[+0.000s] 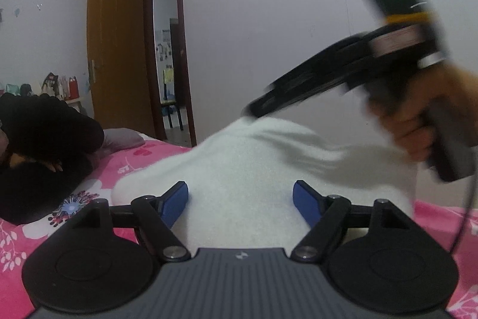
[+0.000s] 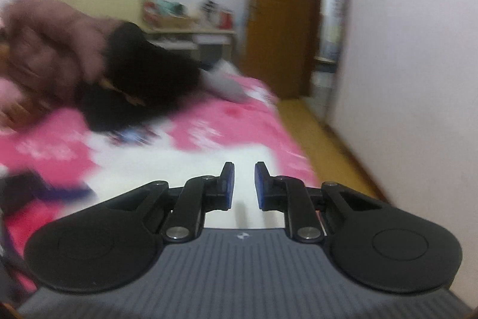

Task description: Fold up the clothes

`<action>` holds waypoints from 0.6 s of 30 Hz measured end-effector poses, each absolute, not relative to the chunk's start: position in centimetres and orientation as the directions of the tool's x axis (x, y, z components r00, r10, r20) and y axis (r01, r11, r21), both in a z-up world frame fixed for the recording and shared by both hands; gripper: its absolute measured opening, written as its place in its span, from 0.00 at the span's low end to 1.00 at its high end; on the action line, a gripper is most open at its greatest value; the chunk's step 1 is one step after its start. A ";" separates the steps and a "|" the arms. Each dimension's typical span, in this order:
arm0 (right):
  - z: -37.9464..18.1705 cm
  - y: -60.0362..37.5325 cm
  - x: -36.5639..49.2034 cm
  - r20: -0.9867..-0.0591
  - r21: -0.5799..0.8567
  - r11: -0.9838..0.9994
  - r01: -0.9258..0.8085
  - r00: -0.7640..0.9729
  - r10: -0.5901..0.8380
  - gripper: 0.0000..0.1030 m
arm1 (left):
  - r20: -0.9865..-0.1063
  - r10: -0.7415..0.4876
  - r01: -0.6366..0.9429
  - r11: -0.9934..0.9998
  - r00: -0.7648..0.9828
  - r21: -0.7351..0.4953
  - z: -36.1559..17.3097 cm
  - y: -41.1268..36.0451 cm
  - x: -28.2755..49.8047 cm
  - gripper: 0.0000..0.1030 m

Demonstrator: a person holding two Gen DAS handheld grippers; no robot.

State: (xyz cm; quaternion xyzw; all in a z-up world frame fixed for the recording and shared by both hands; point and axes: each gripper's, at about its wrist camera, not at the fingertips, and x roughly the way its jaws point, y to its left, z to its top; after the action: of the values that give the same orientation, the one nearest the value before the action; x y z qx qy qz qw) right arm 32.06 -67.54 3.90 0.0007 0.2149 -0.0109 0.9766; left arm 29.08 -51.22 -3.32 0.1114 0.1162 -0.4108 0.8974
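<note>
A white cloth (image 1: 239,157) lies on the pink flowered bedsheet (image 1: 30,229) and rises to a peak at the back. In the left wrist view my right gripper (image 1: 254,111) comes in from the upper right, held by a hand (image 1: 418,127), and its tip meets that raised peak. In the right wrist view the right gripper (image 2: 245,187) has its blue pads close together over the white cloth (image 2: 179,166), pinching it. My left gripper (image 1: 240,199) stands open low over the near part of the cloth, its blue pads wide apart and not pressing on it.
A person in black (image 1: 38,145) lies across the far left of the bed, also blurred in the right wrist view (image 2: 143,73). The bed's edge drops to a yellow floor (image 2: 322,145) on the right. A brown door (image 1: 119,50) stands open beyond.
</note>
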 end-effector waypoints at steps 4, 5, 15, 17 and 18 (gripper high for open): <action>-1.5 -67.0 37.0 -0.514 -0.052 0.998 0.029 0.856 -0.052 0.13 | -0.316 -0.707 0.764 0.636 0.633 0.108 -3.6 -51.3 29.5 0.75; -1.7 -67.0 37.2 -0.502 -0.034 0.999 0.038 0.864 -0.050 0.13 | -0.313 -0.716 0.771 0.628 0.624 0.102 -3.5 -51.1 29.6 0.76; 0.3 -70.8 34.8 -0.470 0.058 0.966 0.251 0.861 -0.196 0.21 | -0.315 -0.726 0.782 0.615 0.612 0.102 -3.2 -50.9 29.2 0.78; 0.8 -71.4 33.7 -0.485 0.025 0.958 0.286 0.841 -0.239 0.20 | -0.320 -0.722 0.781 0.615 0.614 0.111 -3.1 -51.1 29.0 0.78; 1.8 -71.8 32.3 -0.443 0.040 0.955 0.294 0.862 -0.247 0.19 | -0.321 -0.725 0.784 0.612 0.609 0.105 -3.1 -51.0 29.1 0.78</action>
State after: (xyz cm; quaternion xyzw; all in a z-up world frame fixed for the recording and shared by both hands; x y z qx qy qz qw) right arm 32.32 -71.76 1.80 0.0528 0.2221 -0.1401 0.9635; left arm 29.11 -51.03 -3.15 0.1184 0.1238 -0.4244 0.8891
